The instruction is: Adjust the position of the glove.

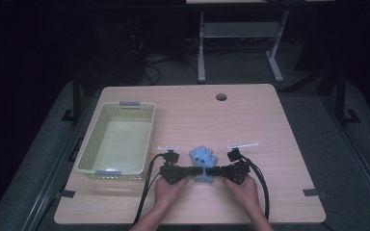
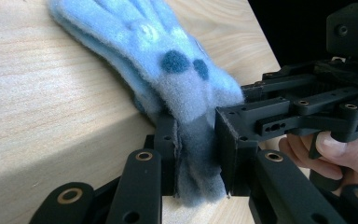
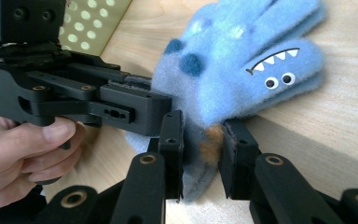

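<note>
Blue glove [image 1: 204,160] — cuff pinched between left gripper [image 2: 198,158] and right gripper [image 3: 201,154].

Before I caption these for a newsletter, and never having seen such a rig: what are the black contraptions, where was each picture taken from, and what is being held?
They are hand-held grabbing tools, not a robot. A person holds a left gripper and a right gripper, each with two black fingers.

The wide picture comes from a fixed camera above the table. The two close pictures come from cameras riding on each gripper, looking along its fingers.

On the table stands an empty pale yellow basket. Beside it is a fuzzy blue glove with dark spots and a small monster face. Both grippers are shut on its cuff end, one from each side.
</note>
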Available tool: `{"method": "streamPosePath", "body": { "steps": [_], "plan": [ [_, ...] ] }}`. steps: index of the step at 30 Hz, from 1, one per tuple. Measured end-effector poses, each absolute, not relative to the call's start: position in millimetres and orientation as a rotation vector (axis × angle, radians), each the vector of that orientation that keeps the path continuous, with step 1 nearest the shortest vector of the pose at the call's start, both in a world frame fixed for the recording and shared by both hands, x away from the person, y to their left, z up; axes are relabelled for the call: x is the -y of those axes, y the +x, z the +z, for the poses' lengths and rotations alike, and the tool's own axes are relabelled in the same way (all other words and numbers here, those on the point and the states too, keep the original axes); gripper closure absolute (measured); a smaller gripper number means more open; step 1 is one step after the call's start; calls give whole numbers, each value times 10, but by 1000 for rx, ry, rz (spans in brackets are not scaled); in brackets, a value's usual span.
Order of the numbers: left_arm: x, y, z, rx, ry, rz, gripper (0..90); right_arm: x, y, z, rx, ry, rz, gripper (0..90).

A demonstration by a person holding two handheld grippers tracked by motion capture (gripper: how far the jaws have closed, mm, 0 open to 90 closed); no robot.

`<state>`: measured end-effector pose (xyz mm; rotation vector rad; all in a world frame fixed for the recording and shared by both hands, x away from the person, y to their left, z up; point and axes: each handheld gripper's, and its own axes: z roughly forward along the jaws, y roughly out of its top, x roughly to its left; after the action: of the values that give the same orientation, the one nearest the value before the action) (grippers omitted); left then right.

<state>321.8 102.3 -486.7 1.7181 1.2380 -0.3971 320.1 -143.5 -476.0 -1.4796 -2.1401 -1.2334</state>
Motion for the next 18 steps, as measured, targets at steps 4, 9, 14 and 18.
{"method": "streamPosePath", "body": {
  "steps": [4, 9, 14, 18],
  "plan": [
    [-1032, 3218, -4861, -1232, 1709, -398, 715, 1443, 3208, -4753, 2126, -1475, -1243, 738],
    [-1030, 3214, -4830, -1214, 1717, -385, 718, 1445, 3197, -4724, 2116, -1471, -1259, 743],
    [-1040, 3216, -4775, -1196, 1717, -380, 719, 1447, 3198, -4664, 2123, -1463, -1273, 744],
    [-1054, 3200, -4731, -1185, 1715, -369, 718, 1438, 3179, -4615, 2122, -1460, -1288, 743]
  ]
}}
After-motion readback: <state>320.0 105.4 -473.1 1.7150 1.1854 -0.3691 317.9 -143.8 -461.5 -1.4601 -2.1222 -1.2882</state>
